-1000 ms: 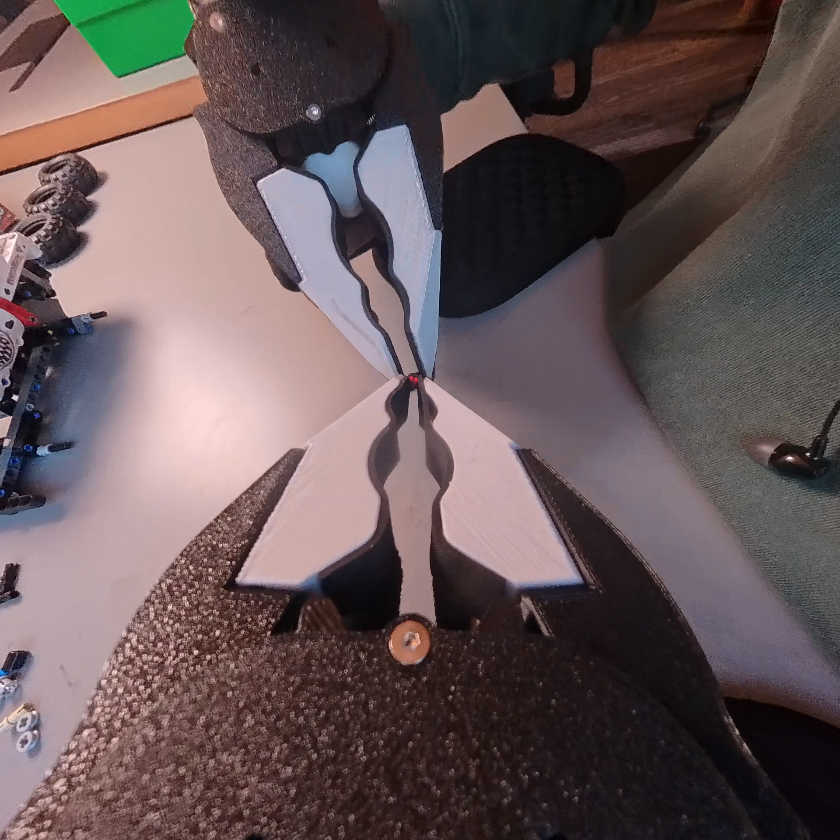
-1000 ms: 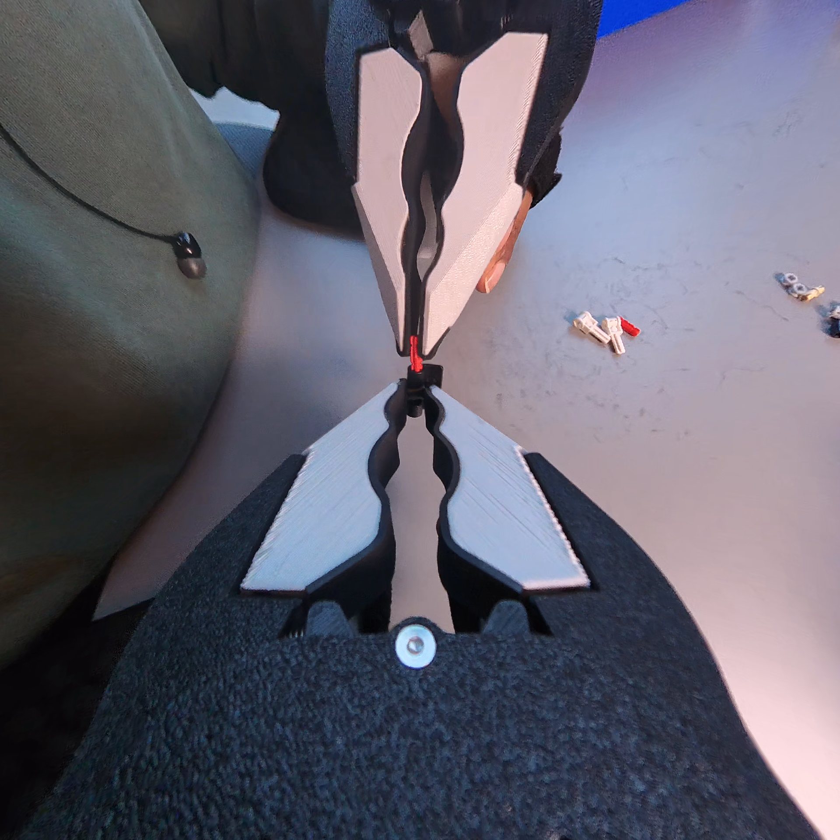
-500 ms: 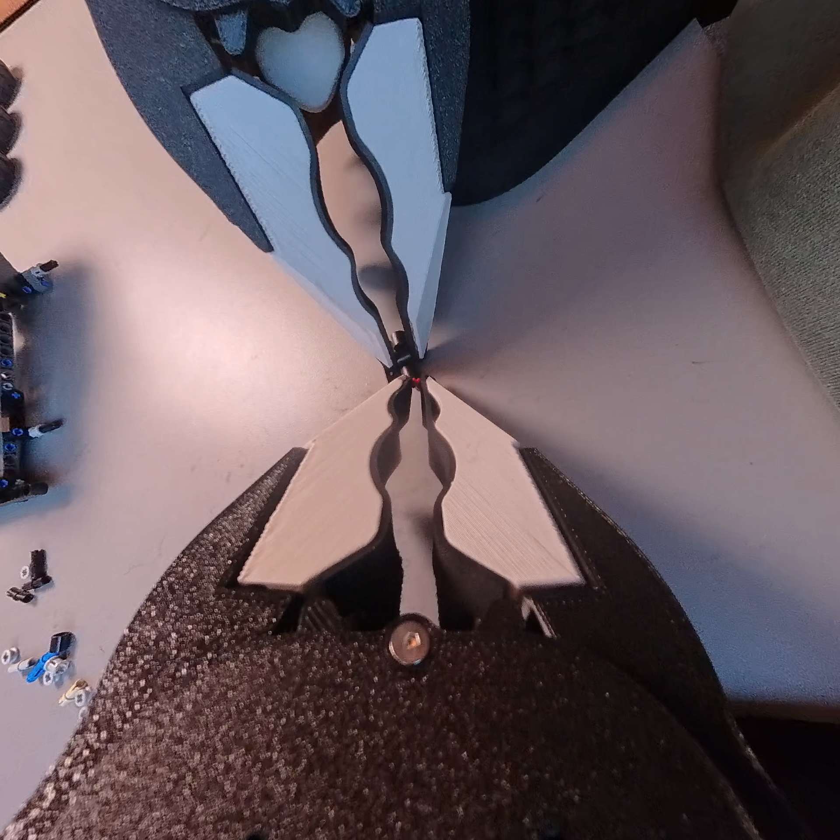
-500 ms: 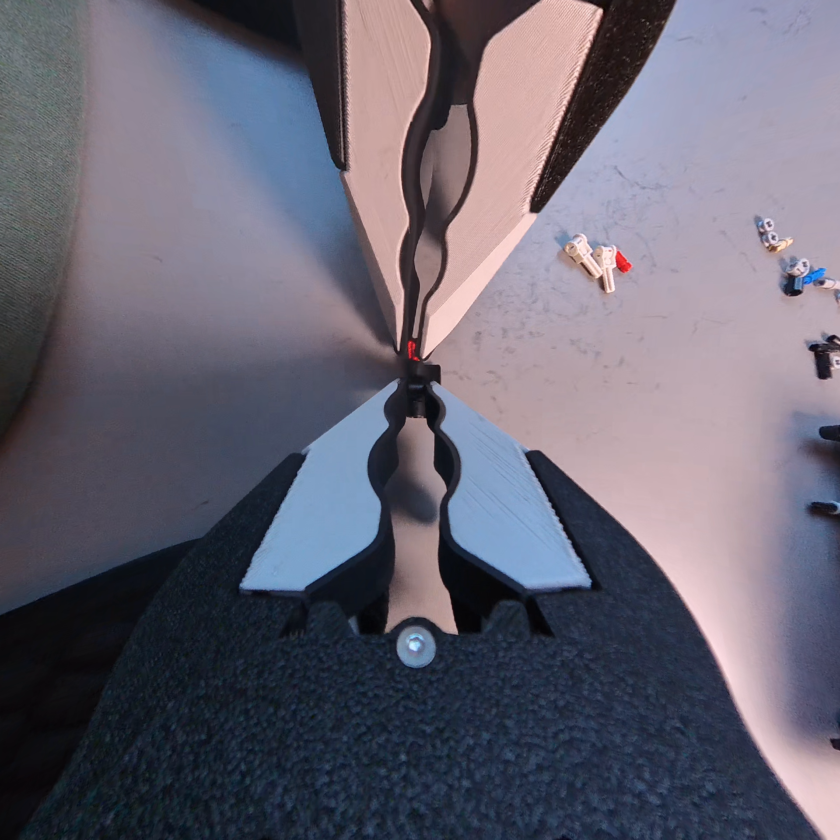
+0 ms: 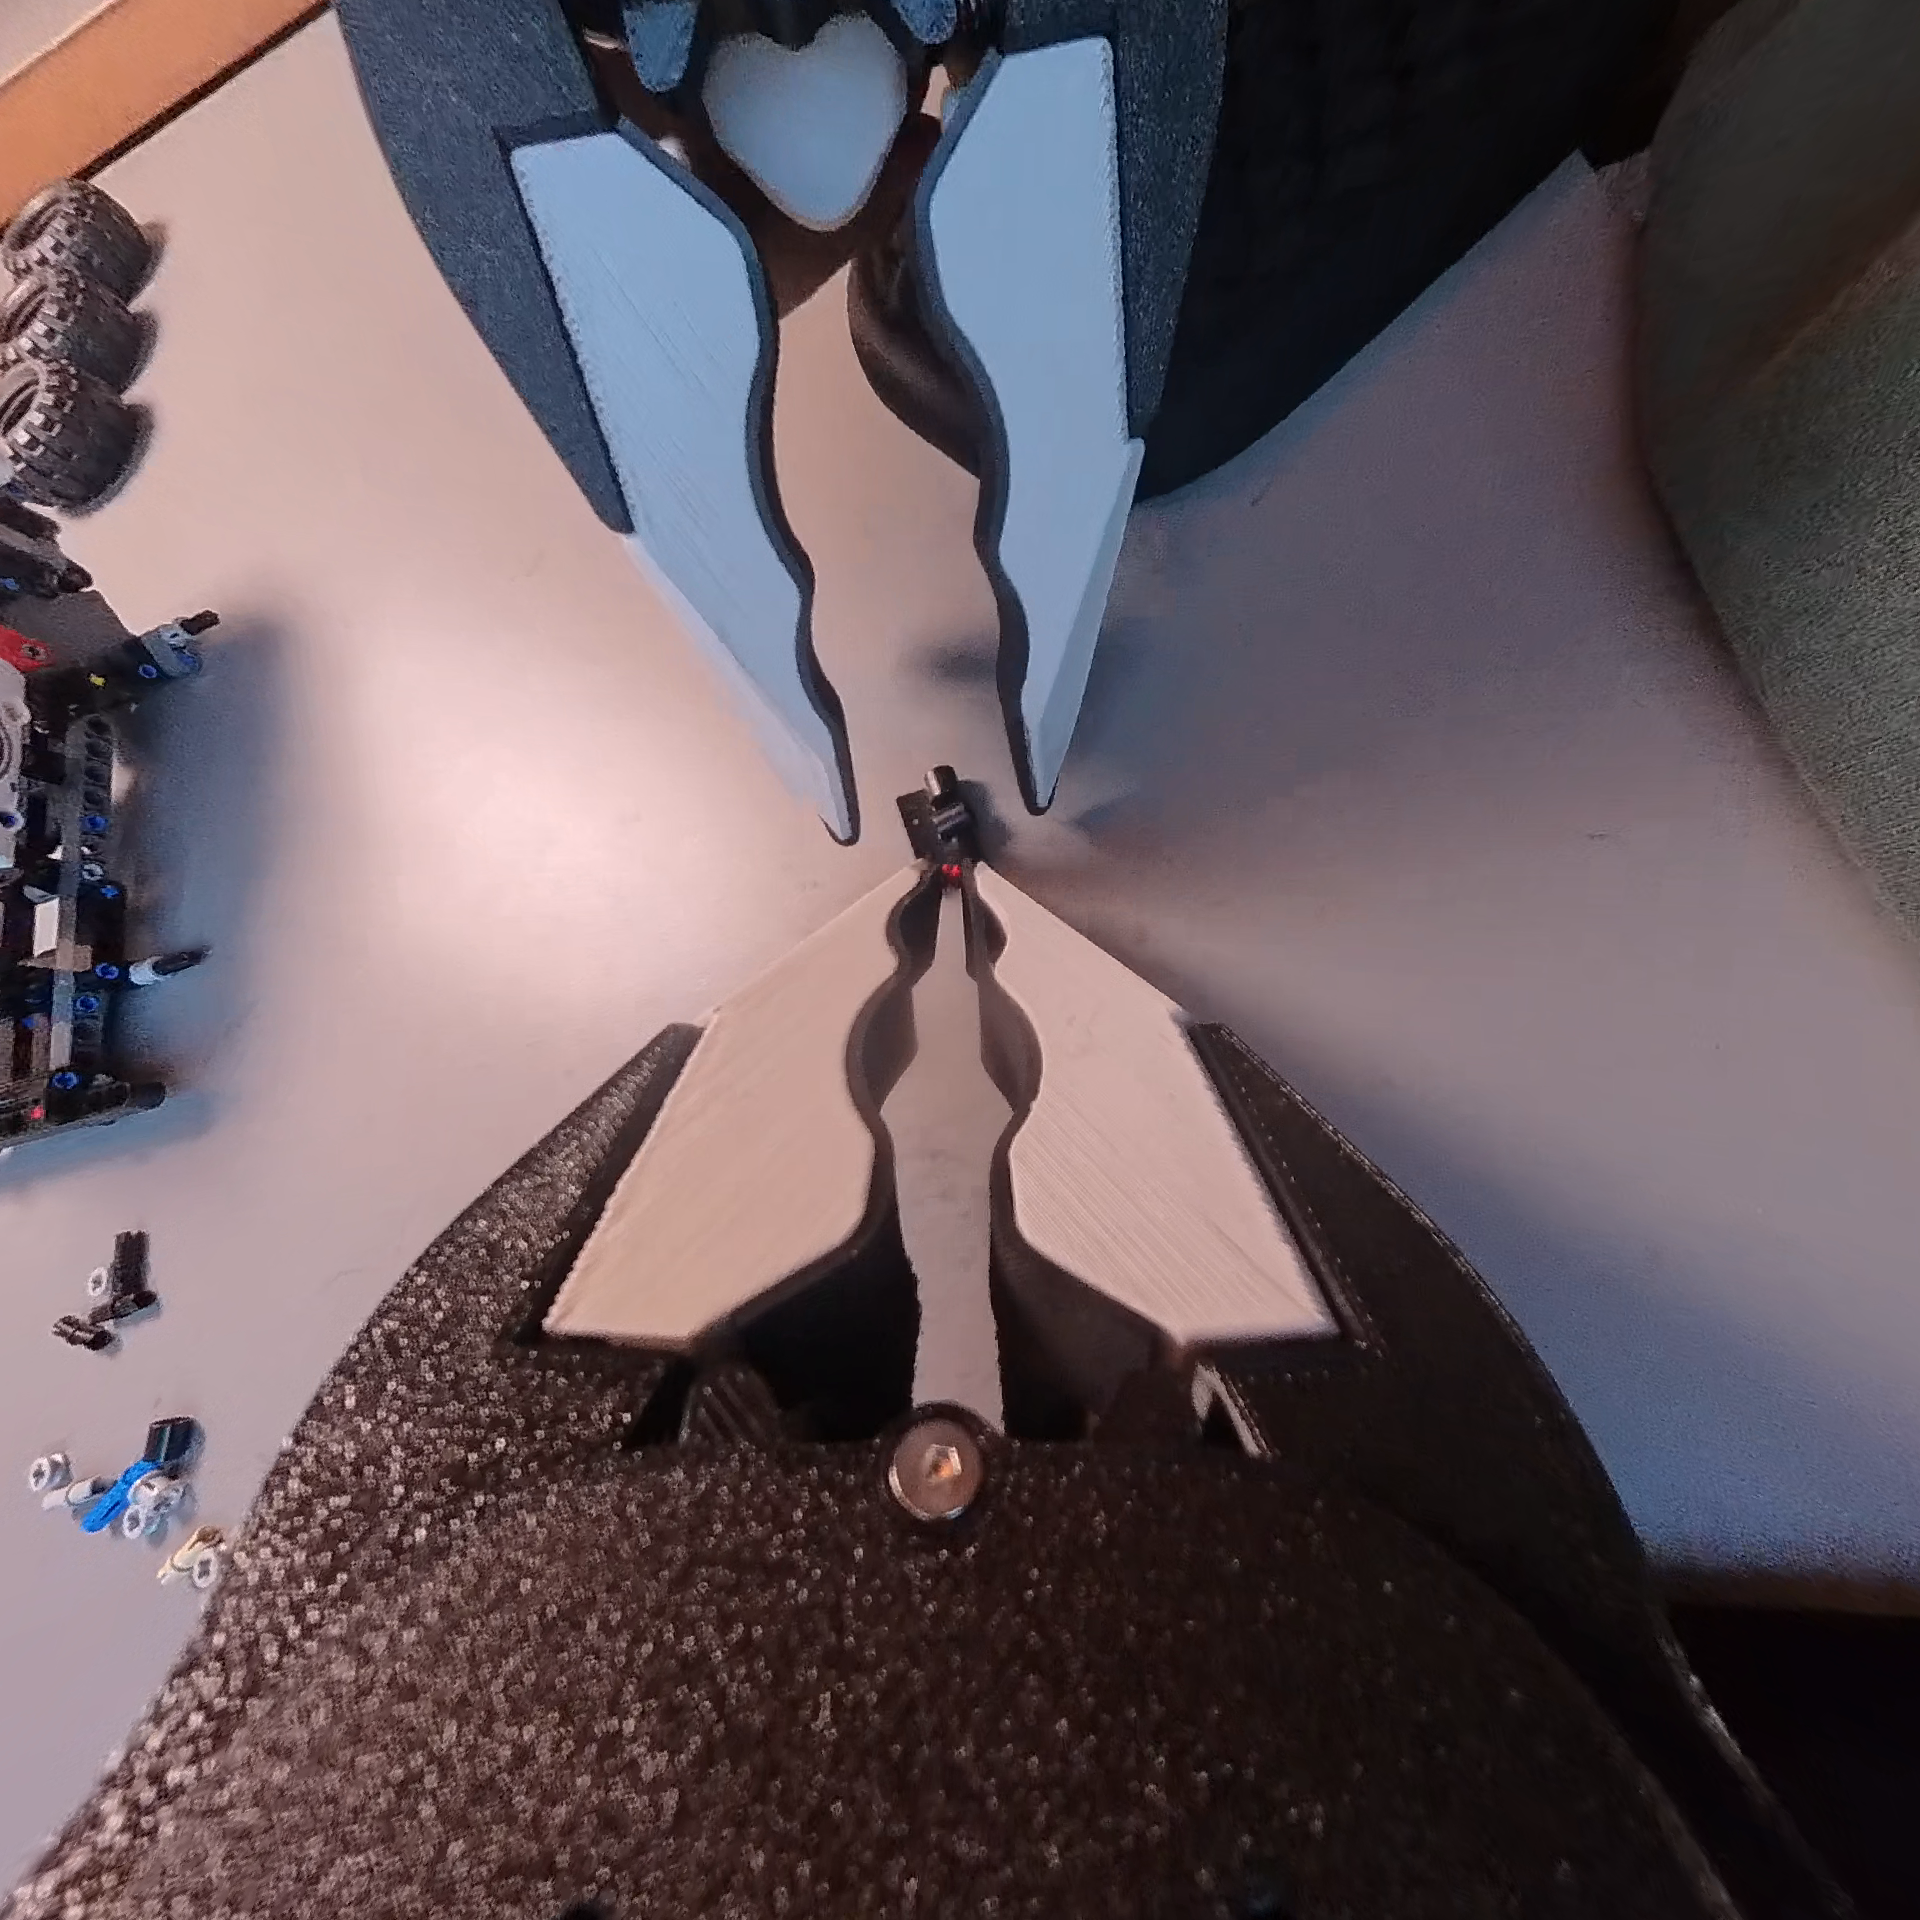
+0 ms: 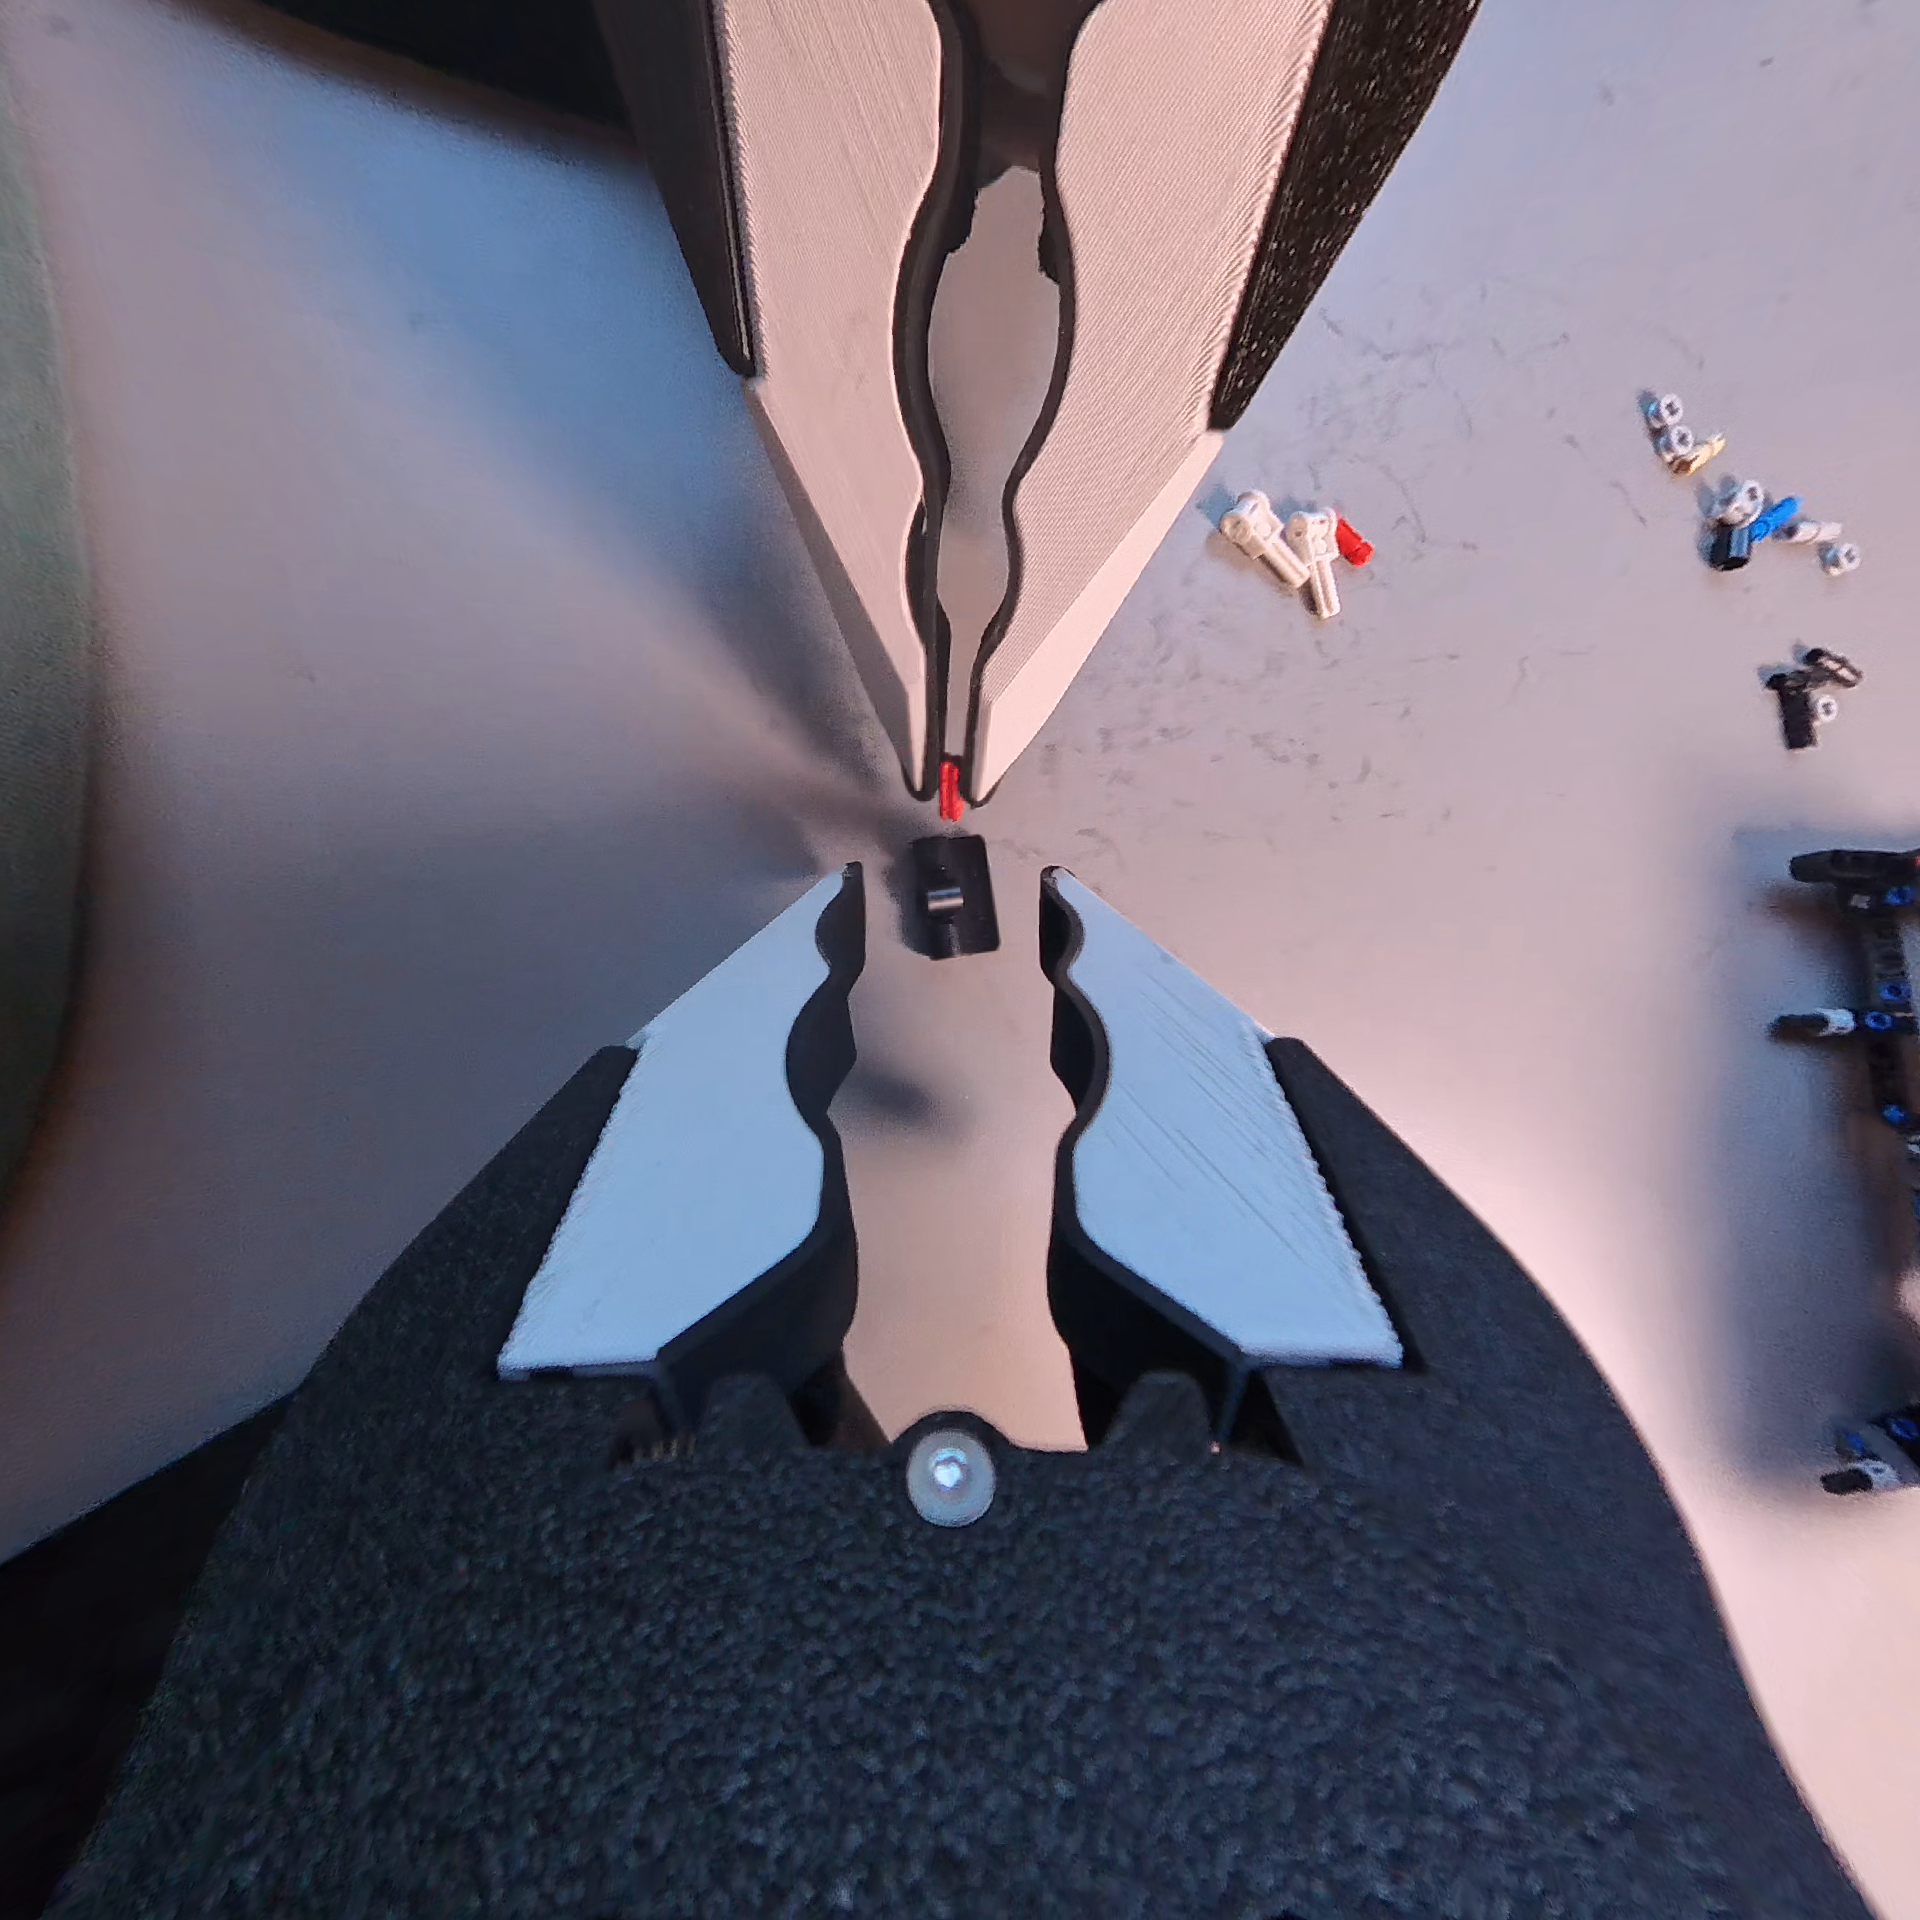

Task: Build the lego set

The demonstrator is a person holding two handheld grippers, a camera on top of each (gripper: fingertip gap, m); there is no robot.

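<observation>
Now left gripper (image 5: 943, 883) pinching a red pin (image 6: 948, 788), black connector (image 6: 948, 906) on the pin's tip — right gripper (image 6: 951, 878) spread wide around it, untouching, above grey table (image 6: 1455, 779).

- Your right gripper (image 6: 951, 873) has spread its fingers and let go of the black piece (image 6: 951, 906).
- The piece now hangs on the red pin (image 6: 948, 790) (held by your left gripper (image 5: 948, 881)).

Left gripper (image 5: 943, 881): white tapered fingers pinched nearly together; right gripper (image 6: 951, 873): matching white fingers spread apart, tips facing the left's tips, just short of touching.
</observation>
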